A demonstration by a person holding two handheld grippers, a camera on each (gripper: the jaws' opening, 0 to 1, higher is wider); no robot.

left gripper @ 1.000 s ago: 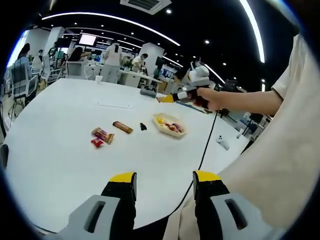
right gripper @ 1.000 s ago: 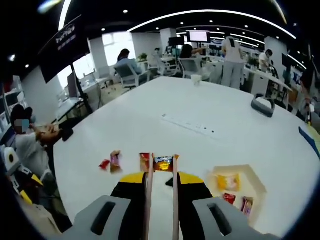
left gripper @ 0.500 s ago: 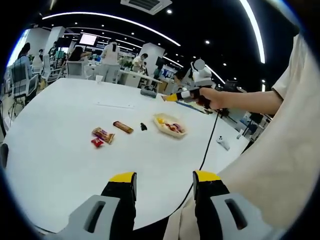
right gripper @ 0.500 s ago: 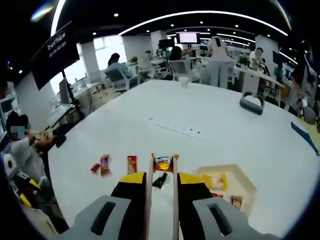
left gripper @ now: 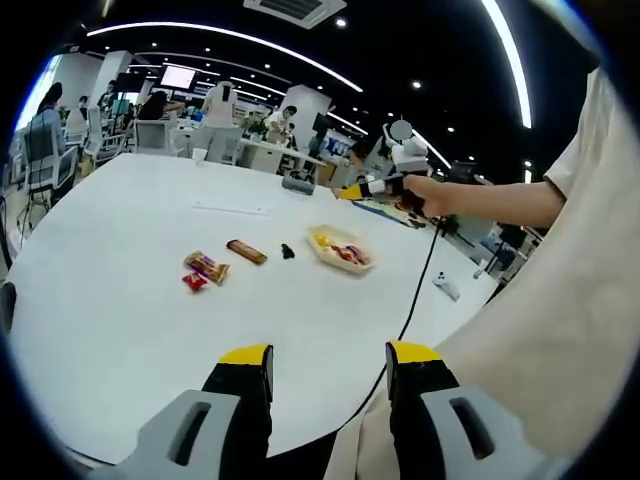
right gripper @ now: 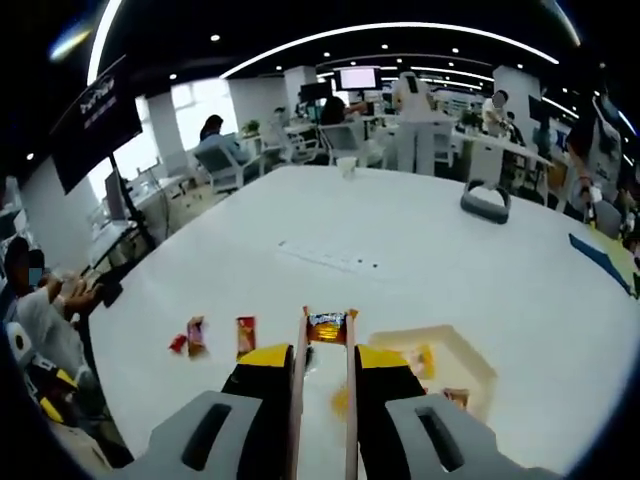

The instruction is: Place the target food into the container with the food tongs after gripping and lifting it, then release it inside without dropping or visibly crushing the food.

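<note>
1. Office desks, screens and ceiling lights ring a large white round table (left gripper: 120, 300), where loose snacks lie: a brown wrapped bar (left gripper: 245, 253), two small red-and-yellow packets (left gripper: 203, 271) and a small black object (left gripper: 287, 251).
2. Held aloft at two o'clock in the left gripper view, the right gripper (right gripper: 327, 326) pinches slim metal food tongs (right gripper: 300, 380), which grip an orange-and-dark wrapped candy (right gripper: 327, 327).
3. Compared with a second ago, the shallow cream-coloured tray container (right gripper: 470, 365), at four o'clock before, lies directly beneath the tongs; the carry looks nearly over, lowering and release remaining.
4. Parked low at six o'clock, the left gripper (left gripper: 329, 372) idles with jaws spread, holding nothing.
</note>
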